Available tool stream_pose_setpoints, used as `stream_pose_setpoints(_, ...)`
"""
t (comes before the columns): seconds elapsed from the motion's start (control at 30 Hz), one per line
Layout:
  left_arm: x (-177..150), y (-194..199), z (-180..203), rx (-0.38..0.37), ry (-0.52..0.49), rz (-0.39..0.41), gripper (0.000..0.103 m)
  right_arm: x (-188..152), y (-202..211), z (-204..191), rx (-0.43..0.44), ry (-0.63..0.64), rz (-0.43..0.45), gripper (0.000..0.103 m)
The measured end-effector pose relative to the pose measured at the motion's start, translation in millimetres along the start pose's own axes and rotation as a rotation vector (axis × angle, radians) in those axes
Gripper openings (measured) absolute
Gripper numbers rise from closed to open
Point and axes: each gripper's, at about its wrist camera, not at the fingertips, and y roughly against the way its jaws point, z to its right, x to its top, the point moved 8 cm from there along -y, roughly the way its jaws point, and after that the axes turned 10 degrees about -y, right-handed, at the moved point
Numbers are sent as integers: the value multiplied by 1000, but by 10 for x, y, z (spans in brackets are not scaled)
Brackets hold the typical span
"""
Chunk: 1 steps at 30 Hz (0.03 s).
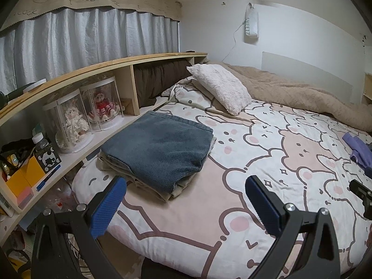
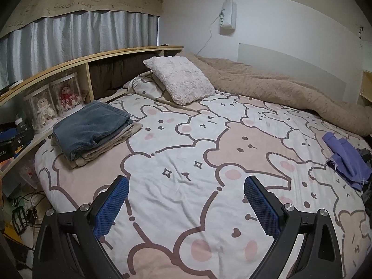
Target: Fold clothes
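A folded blue garment (image 1: 160, 148) tops a stack of folded beige clothes (image 1: 139, 181) at the left side of the bed, near the shelf; the same blue garment (image 2: 93, 125) shows in the right wrist view. A crumpled purple garment (image 2: 346, 160) lies unfolded at the right side of the bed, also seen as the purple garment (image 1: 359, 151) at the left wrist view's edge. My left gripper (image 1: 186, 200) hovers open just in front of the stack, holding nothing. My right gripper (image 2: 186, 200) hangs open over the bare sheet, well left of the purple garment.
The cartoon-print bed sheet (image 2: 197, 139) covers the mattress. A fluffy pillow (image 2: 183, 79) and a tan blanket (image 2: 279, 88) lie at the back. A wooden shelf (image 1: 69, 79) with doll cases (image 1: 74, 118) runs along the left. Dark clothing (image 2: 366, 155) sits beyond the purple garment.
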Motion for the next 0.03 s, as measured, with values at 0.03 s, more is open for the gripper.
stream_pose_setpoints(0.03, -3, 2, 3, 0, -1, 0, 103, 3, 0, 4, 0, -2, 0, 99)
